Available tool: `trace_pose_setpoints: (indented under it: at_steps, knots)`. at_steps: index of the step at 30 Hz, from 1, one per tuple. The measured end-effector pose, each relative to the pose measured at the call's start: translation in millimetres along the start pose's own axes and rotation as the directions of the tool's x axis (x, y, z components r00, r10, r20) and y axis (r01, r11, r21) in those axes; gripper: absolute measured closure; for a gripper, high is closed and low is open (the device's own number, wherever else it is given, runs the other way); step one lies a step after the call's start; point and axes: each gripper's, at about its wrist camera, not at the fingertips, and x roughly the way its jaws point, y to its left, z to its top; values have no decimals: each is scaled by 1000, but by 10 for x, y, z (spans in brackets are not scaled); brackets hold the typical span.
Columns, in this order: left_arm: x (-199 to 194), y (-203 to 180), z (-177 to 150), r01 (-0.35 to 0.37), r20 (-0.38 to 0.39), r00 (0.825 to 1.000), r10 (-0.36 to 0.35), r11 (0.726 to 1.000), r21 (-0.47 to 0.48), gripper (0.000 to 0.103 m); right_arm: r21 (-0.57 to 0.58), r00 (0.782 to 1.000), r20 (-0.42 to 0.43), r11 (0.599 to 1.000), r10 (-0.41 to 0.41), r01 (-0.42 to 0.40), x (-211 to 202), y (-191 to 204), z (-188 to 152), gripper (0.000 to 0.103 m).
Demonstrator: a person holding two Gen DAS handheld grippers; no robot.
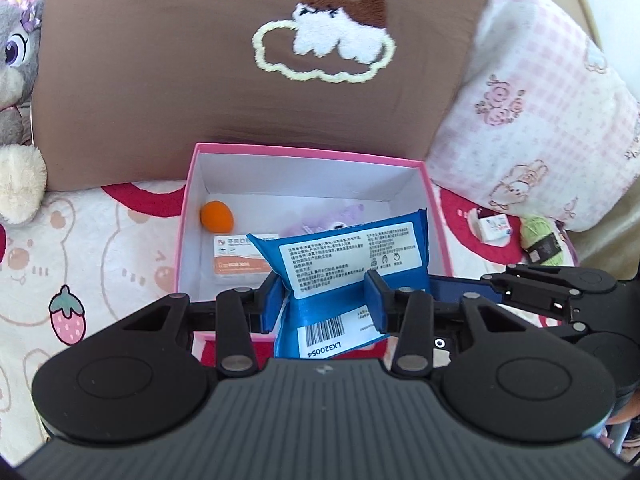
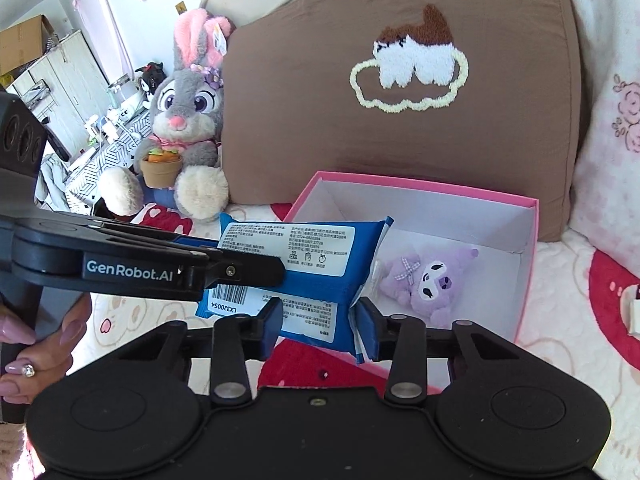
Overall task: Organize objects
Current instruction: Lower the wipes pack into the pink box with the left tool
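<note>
- While the left gripper [image 1: 326,300] clamped the blue packet [image 1: 344,252] at lower centre, the pink box [image 1: 192,184] sat behind.
- The right gripper [image 2: 318,320] pinched the same packet [image 2: 316,264].

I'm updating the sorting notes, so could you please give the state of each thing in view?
Box: open, no lid on it.
Blue pack: sealed, held above the box's near edge.
Left gripper: shut on the pack.
Right gripper: shut on the pack.
Purple plush: lying in the box.
</note>
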Motion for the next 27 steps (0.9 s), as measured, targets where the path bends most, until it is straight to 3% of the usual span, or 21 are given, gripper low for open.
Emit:
trace_pose_setpoints:
  at_steps: [7,16,27]
  knots:
    - [405,243,51,-36,-29,999,36,999,-3,63,9,999,-46,1000,-18,18,464,-107,17,61]
    - [841,479,-11,-54,-84,995,54,998,-8,63,101,994,-113,995,-12,23,1026,-283,-98,61]
    - [1179,598,-72,-86,-121,989,88,996,23,66,145,988,-153,988,-23,45,1340,-382,-191,63]
